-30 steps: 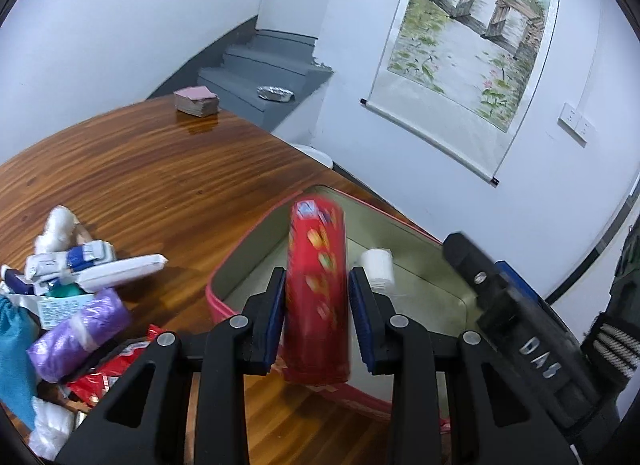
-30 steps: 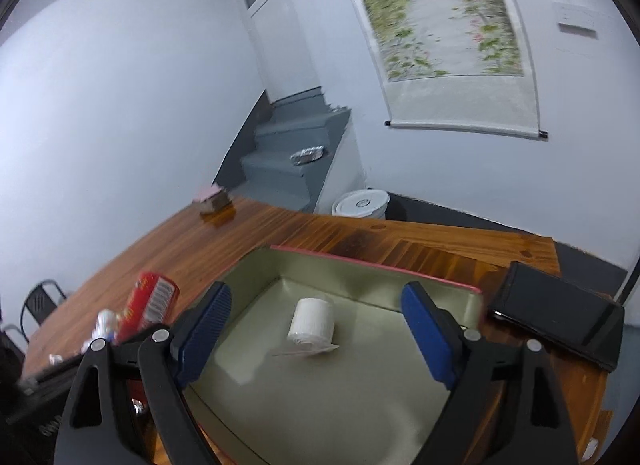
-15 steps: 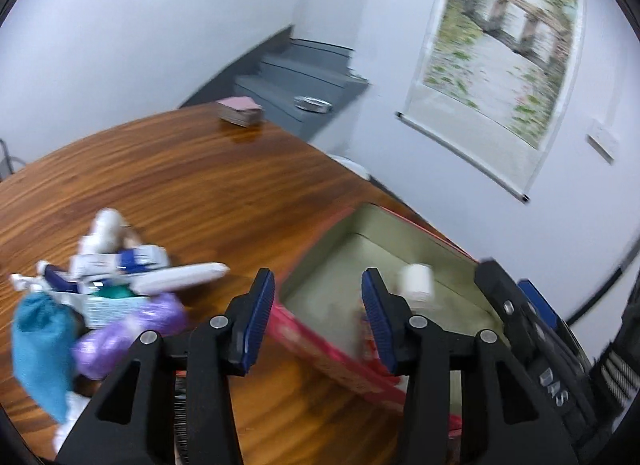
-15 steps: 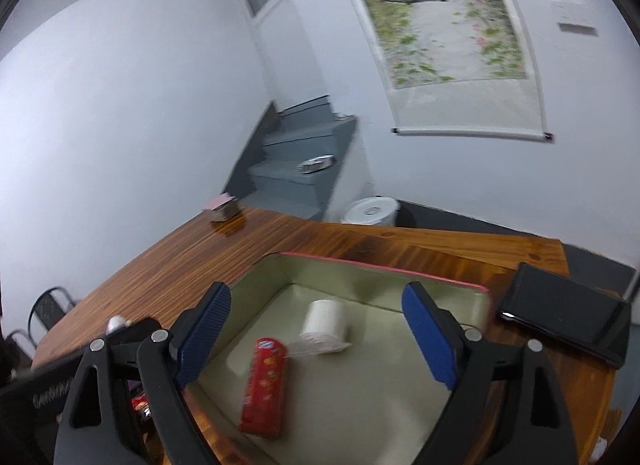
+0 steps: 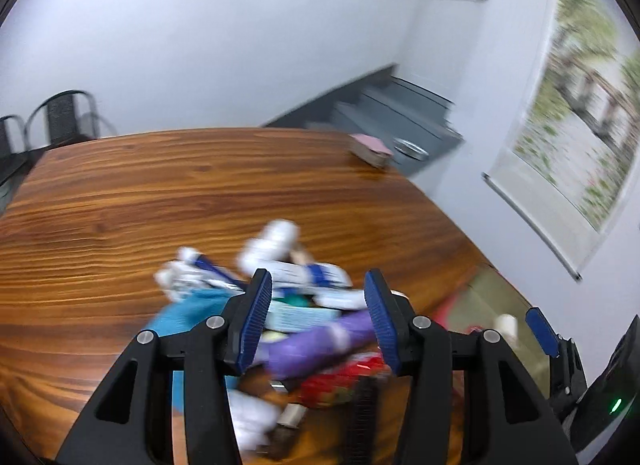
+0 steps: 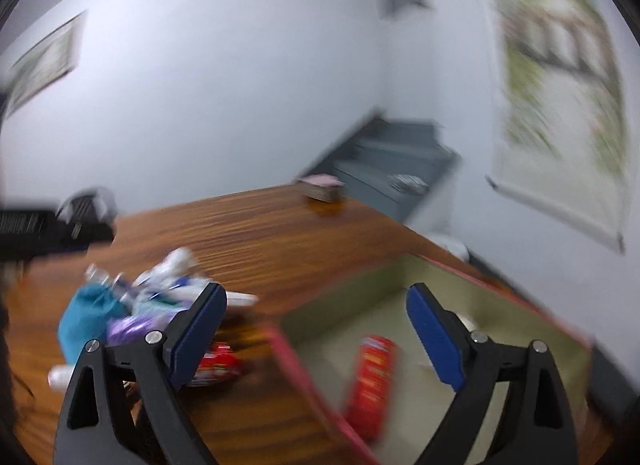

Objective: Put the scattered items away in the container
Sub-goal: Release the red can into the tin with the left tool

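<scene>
My left gripper (image 5: 318, 321) is open and empty, above a pile of scattered items: a purple packet (image 5: 320, 343), a teal cloth pouch (image 5: 188, 315), white tubes (image 5: 304, 275) and a red wrapper (image 5: 340, 381). My right gripper (image 6: 316, 335) is open wide and empty, over the left rim of the red-walled container (image 6: 296, 365). A red tube of sweets (image 6: 370, 381) lies inside the container, and a white roll (image 6: 464, 319) shows behind my right finger. The pile (image 6: 132, 317) lies left of the container. Both views are blurred.
A pink-topped small box (image 5: 370, 149) sits at the table's far edge. Black chairs (image 5: 60, 121) stand beyond the far left end. Grey stairs (image 5: 404, 105) and a hanging scroll painting (image 5: 580, 97) are behind the wooden table (image 5: 160, 193).
My left gripper let go of the red tube, which now lies in the container, then swung left over the pile. My right gripper also swung left toward the container's left rim.
</scene>
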Available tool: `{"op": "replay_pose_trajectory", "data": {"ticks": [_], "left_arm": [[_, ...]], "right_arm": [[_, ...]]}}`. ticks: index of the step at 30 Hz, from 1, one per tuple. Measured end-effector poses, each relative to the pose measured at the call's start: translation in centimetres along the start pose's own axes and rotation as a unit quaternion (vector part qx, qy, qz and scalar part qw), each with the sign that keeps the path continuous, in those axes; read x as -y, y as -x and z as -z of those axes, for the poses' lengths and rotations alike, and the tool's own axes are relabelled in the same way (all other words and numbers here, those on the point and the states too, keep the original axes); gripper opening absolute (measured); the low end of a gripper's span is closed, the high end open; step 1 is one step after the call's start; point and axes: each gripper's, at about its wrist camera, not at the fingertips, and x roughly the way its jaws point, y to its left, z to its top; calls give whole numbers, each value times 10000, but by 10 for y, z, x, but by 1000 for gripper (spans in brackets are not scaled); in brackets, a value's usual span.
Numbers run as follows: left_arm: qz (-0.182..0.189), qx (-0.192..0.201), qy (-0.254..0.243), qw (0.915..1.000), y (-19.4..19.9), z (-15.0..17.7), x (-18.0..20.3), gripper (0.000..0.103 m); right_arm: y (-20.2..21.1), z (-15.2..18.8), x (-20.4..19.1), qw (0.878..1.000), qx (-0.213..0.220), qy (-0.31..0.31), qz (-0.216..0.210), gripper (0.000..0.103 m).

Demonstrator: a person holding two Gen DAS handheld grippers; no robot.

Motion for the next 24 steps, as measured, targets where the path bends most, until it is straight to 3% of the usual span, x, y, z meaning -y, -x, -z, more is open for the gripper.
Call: {"op": "replay_pose_trajectory", "data": {"ticks": [2,5,11,16,20,24], "left_arm": [[-125,5,102,9999,4,-2,-13,52],[-430,-16,10,9991,7,-1,-34,59],[-777,-123,173,9968,8,3,-77,62],[-379,-298,615,9969,-1,7,-99,62],[-85,-510,339,9981,-19,14,-89,62],[-62,-726,-185,9972,-37,25,-73,62]], "right_arm": [[-14,-1,-30,9978,-24,614,-229,97],[-43,-1,-54,9938,-208,1038,-324,97],[-90,-12,-23,9955,-605,639,-337,97],[-108,-15,22,9962,-740,428,153,98],[-98,-20,37,9948,-883,-204,-458,98],[-79,-19,23,9896,-977,-293,-1015,98]]}}
